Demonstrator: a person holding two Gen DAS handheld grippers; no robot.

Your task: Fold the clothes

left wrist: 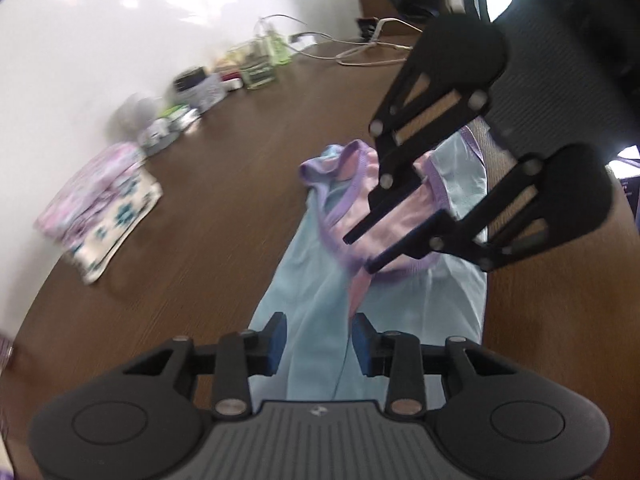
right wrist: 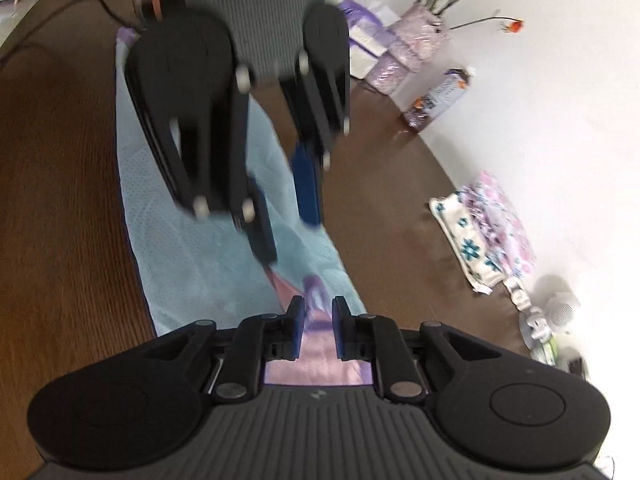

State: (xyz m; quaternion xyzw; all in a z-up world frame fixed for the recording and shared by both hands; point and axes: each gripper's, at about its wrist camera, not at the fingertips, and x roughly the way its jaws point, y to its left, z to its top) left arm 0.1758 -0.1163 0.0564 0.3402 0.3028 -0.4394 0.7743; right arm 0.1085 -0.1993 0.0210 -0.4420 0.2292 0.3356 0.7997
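The light-blue garment (left wrist: 316, 292) lies lengthwise on the table (left wrist: 200, 208), between both tools. The left gripper (left wrist: 319, 342) stands apart; the right gripper (right wrist: 318, 326) is narrowly parted (pink fabric between, grip uncertain).

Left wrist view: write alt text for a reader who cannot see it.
A light blue garment with purple-trimmed pink lining lies lengthwise on a brown wooden table, with the left gripper open over its near end and the right gripper reaching in over its pink collar. A folded floral cloth pile sits to the left.
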